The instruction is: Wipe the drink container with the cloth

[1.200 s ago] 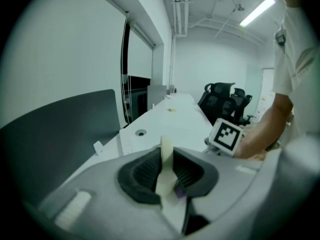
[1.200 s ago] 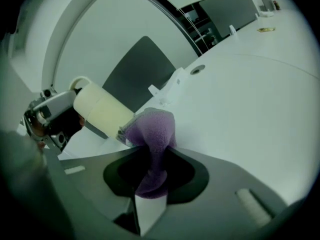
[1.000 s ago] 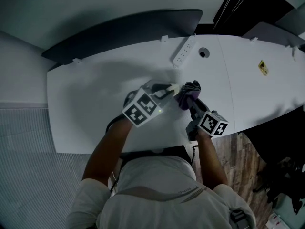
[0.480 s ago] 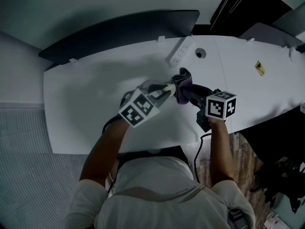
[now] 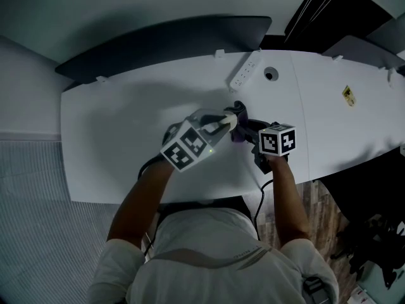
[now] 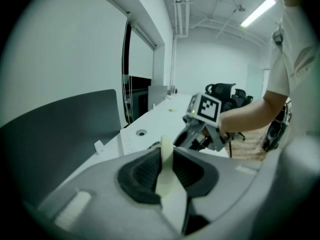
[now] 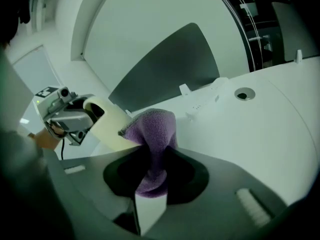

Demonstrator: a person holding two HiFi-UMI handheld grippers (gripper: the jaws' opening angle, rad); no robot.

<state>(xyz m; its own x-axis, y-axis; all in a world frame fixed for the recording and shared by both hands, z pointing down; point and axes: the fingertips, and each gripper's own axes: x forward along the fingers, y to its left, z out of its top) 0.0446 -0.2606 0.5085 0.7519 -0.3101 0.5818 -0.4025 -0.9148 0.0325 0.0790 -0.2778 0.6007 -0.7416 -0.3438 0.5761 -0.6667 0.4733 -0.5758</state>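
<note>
One table: white; it carried one power strip at its far edge.
Two grippers: both were held over the table's middle, tips just beside each other.
Left gripper: jaws stood narrowly apart, clamped on the wall of the one drink container.
Right gripper: jaws were clamped on the one cloth, purple, its upper fold against the container.

Cannot see most of the purple cloth in the head view, tucked behind the right gripper and the drink container. Shows only a thin cream edge of the drink container in the left gripper view, the rest hidden past the pads. Too small to read: yellow sticker on the table.
</note>
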